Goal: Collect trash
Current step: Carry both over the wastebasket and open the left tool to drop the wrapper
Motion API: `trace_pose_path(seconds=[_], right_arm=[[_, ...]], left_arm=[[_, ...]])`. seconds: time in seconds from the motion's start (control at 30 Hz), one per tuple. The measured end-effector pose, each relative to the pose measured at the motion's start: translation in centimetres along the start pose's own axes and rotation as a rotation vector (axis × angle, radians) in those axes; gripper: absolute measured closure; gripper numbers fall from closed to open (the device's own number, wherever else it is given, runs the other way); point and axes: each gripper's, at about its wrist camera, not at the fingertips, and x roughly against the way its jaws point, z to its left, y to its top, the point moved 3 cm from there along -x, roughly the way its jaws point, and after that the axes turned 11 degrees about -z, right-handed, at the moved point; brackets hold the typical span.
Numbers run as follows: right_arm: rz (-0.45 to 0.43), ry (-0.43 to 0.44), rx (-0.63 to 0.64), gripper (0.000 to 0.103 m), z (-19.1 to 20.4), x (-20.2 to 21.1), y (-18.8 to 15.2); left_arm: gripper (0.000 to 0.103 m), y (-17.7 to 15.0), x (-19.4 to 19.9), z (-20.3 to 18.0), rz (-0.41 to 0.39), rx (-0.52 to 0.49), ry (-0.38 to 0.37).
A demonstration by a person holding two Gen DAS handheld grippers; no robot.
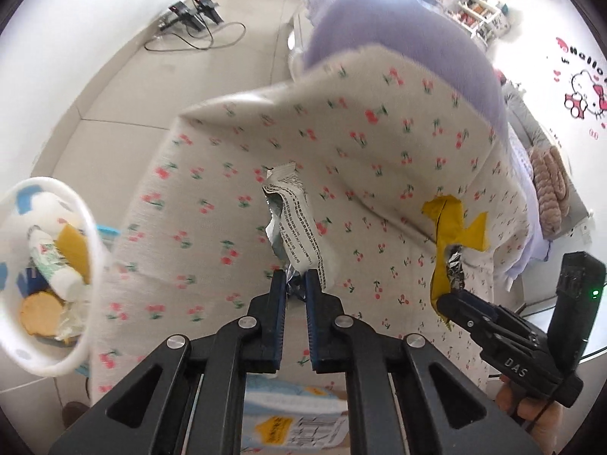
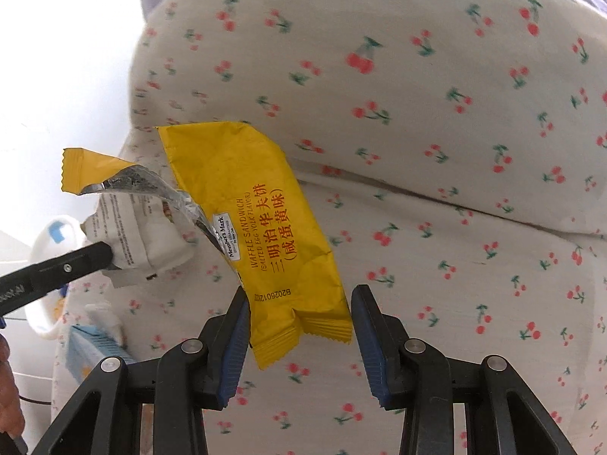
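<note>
My left gripper (image 1: pixel 295 277) is shut on a torn white printed wrapper (image 1: pixel 299 223) and holds it above the cherry-print bedding (image 1: pixel 379 140). The same wrapper (image 2: pixel 140 239) shows in the right wrist view, pinched by the left gripper's fingertip (image 2: pixel 95 256). A torn yellow waffle sandwich wrapper (image 2: pixel 265 235) hangs between the fingers of my right gripper (image 2: pixel 299 307), whose jaws stand wide apart; only the left pad seems to touch it. In the left wrist view the yellow wrapper (image 1: pixel 451 235) sits at the right gripper's tip (image 1: pixel 445 303). A white bin (image 1: pixel 87 250) with trash inside is at the left.
The cherry-print bedding (image 2: pixel 455 151) fills the right wrist view. A lilac blanket (image 1: pixel 398 34) lies beyond it. A light blue packet (image 1: pixel 299 417) lies under my left gripper, also in the right wrist view (image 2: pixel 95 345). Cables and chargers (image 1: pixel 193 19) lie on the floor.
</note>
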Motion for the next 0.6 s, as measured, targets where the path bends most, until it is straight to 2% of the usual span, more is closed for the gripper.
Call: trace_pose_path(seconds=[0.27,0.6], right_arm=[[-0.01,0.044,0.037,0.057,5.0,-0.7,0.5],[-0.019,0.134,0.097,0.057,12.6,-1.8,0.6]], left_arm=[[0.095,1.1,4.6,3.6,-0.071,0.036,0.03],[0.095,2.1,9.3,11.7,-0.125,0.078,0.129]])
